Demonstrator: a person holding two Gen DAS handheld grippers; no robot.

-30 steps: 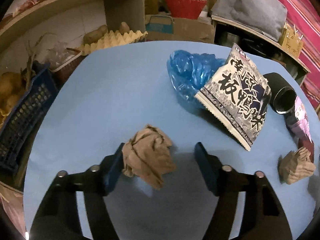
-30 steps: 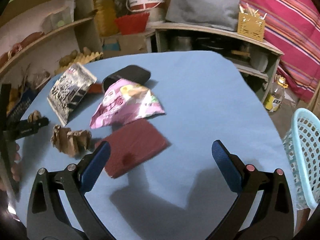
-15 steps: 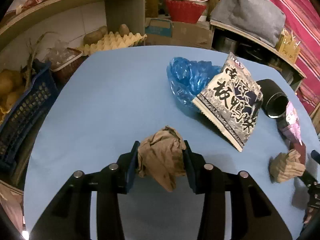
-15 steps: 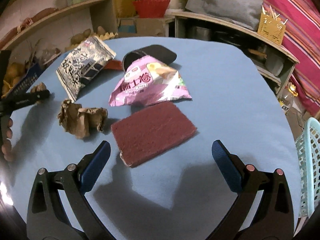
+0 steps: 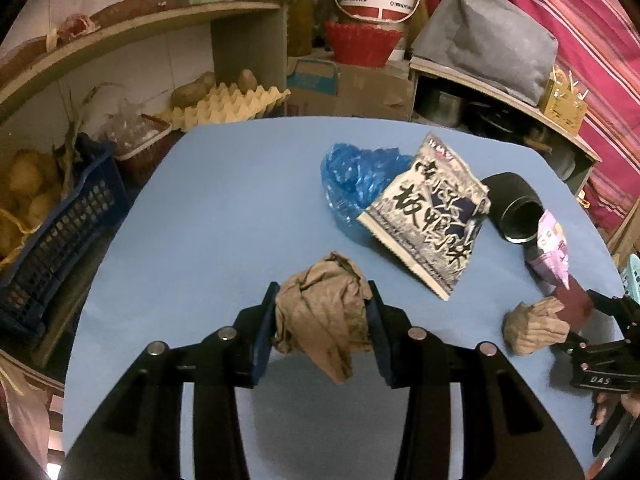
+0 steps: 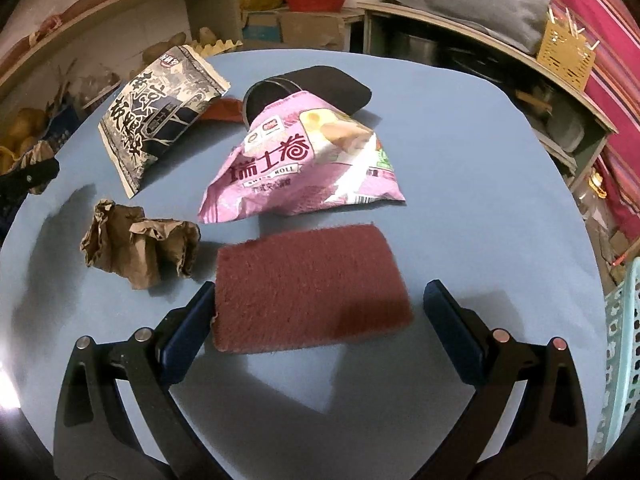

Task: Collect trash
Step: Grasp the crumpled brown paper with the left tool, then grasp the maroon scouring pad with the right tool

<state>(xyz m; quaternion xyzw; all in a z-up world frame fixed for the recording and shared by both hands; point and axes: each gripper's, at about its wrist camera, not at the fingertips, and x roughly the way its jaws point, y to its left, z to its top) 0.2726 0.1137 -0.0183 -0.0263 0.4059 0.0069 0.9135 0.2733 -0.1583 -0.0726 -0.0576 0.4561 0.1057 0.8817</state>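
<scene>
My left gripper (image 5: 322,292) is shut on a crumpled brown paper ball (image 5: 320,320) and holds it just above the blue table (image 5: 224,200). My right gripper (image 6: 320,288) is open and low over a flat maroon scouring pad (image 6: 304,264), with a finger on either side; the left pad sits at the pad's corner. A second crumpled brown paper (image 6: 136,240) lies to the left of the maroon pad. Behind it rest a pink snack wrapper (image 6: 304,164) and a black-and-white snack bag (image 6: 156,112). A blue plastic bag (image 5: 356,176) lies beside the snack bag.
A black cylinder (image 6: 320,84) lies on its side behind the pink wrapper. A light blue openwork basket (image 6: 620,360) stands off the table's right edge. Shelves, an egg tray (image 5: 228,108) and a dark blue crate (image 5: 60,240) crowd the far and left sides.
The left jaws closed on the brown paper ball and raised it off the table. The right gripper moved forward and down, so the maroon pad now lies between its open fingers.
</scene>
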